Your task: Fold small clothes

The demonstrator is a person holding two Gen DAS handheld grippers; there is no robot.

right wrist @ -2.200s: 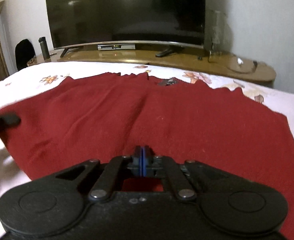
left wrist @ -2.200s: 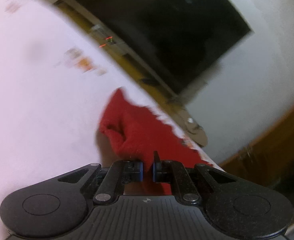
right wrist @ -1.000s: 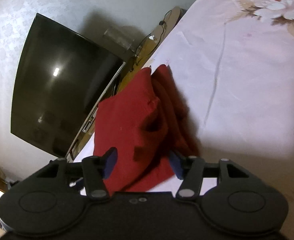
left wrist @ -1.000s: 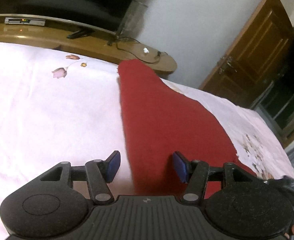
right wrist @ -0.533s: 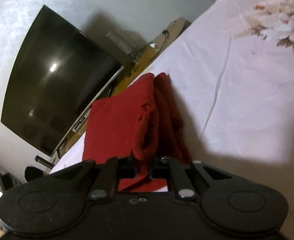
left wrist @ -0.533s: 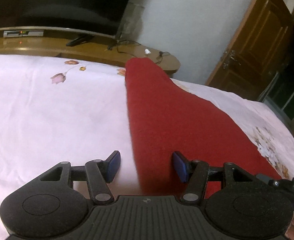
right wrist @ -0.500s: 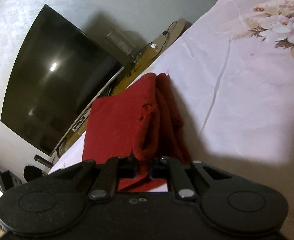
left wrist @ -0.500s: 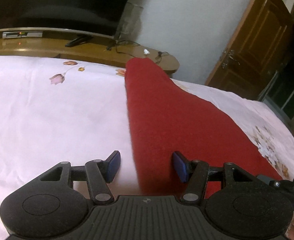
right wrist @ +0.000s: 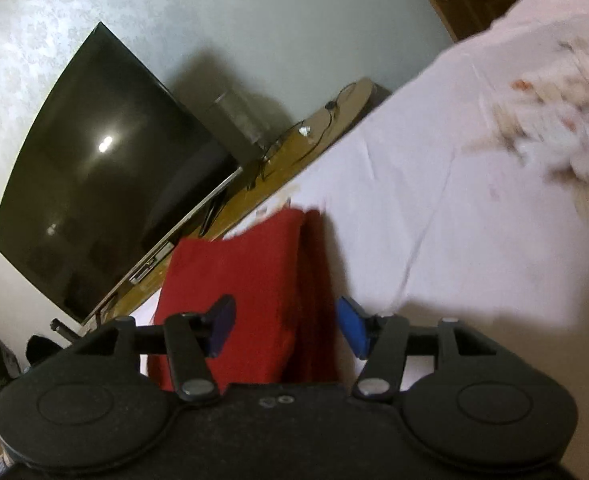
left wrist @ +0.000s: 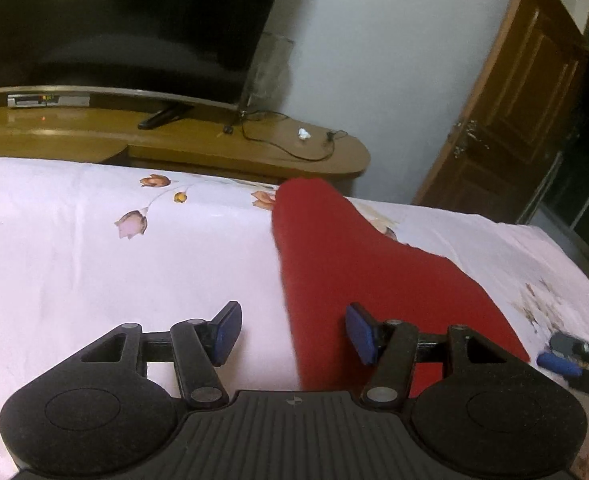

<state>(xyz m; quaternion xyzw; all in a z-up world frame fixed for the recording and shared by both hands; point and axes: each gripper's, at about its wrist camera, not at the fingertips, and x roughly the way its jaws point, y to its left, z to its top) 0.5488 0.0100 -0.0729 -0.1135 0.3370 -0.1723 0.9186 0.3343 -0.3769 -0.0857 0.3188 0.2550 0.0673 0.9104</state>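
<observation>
The right gripper point(right wrist: 282, 326), pinched on the folded edge of the red cloth point(right wrist: 246, 280) half a second back, is now opening with its pads clear of the fabric, while the cloth, spread wide two seconds ago, lies folded into a strip toward 12 o'clock.
</observation>
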